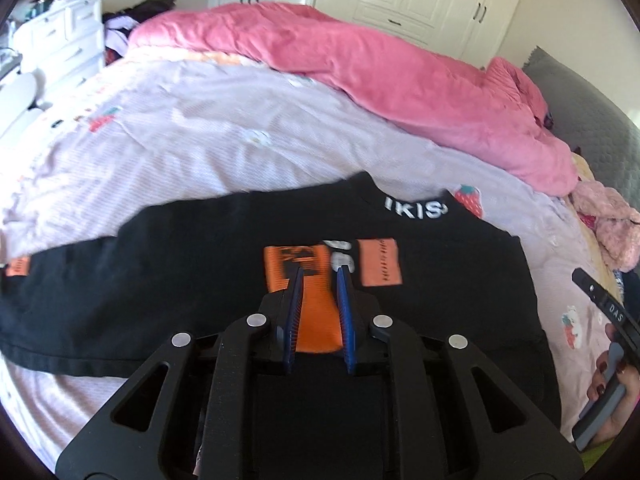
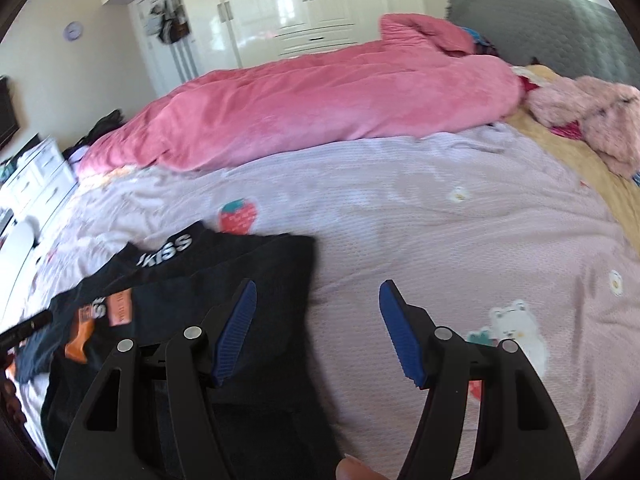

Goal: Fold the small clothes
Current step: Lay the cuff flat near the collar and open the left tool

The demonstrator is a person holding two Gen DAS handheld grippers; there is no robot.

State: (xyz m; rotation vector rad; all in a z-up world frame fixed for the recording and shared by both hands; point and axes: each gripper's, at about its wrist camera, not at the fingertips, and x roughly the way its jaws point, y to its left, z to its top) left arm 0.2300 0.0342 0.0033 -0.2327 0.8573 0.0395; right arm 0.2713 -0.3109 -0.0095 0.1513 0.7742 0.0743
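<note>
A small black garment (image 1: 180,280) with orange patches and white letters lies spread on the lilac bedspread (image 1: 224,136). My left gripper (image 1: 320,272) is shut on an orange part (image 1: 318,320) of the garment, over its middle. In the right wrist view the same black garment (image 2: 224,280) lies at the lower left. My right gripper (image 2: 316,292) is open and empty, above the garment's right edge and the bare bedspread (image 2: 460,248). The right gripper's handle and the hand on it show at the right edge of the left wrist view (image 1: 608,312).
A rolled pink duvet (image 1: 400,76) lies along the far side of the bed. A pink plush toy (image 2: 592,120) and a yellow blanket (image 2: 576,152) sit near the grey headboard (image 2: 560,28). White drawers (image 1: 60,44) stand at the left, white wardrobes (image 2: 304,4) behind.
</note>
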